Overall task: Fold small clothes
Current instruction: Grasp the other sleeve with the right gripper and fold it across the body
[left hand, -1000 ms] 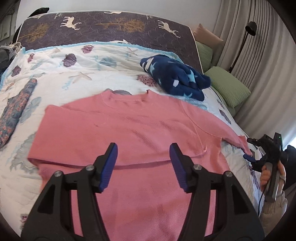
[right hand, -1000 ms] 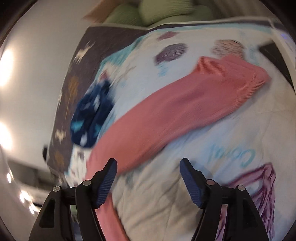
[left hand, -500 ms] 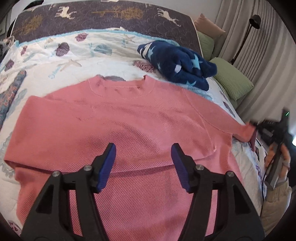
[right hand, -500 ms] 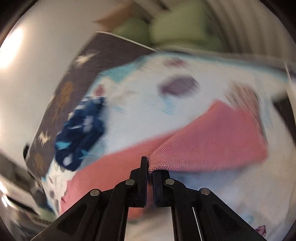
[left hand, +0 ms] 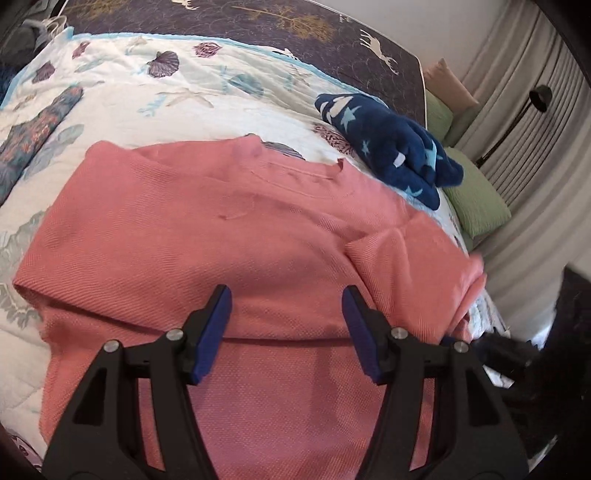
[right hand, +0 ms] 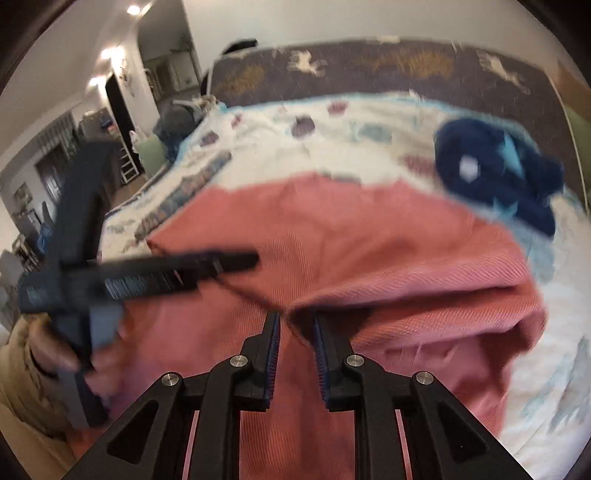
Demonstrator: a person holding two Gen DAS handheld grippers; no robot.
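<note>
My right wrist view is smeared by motion, so fine detail there is hard to make out. The near end of the pink sweater (left hand: 229, 236) is cut off behind my left gripper (left hand: 286, 325) in the left wrist view, and its left sleeve end is out of sight under a fold. The sweater lies flat on the shell-print quilt (left hand: 192, 99), collar toward the far headboard (left hand: 258, 22), with its right sleeve (right hand: 424, 295) folded in across the body. I see no containers. One pink sweater, one navy star-print garment (left hand: 391, 147) bunched on the quilt far right of the collar, one strip of dark patterned cloth (left hand: 33, 136) at the left edge. Two green cushions (left hand: 476, 195) sit off the right side of the bed, with one floor lamp (left hand: 532, 107) behind. My left tongs stand apart above the sweater, nothing between them. My right gripper (right hand: 295, 328) has its tongs opening, a narrow gap showing, the sleeve edge just past the tips; no cloth is pinched.
</note>
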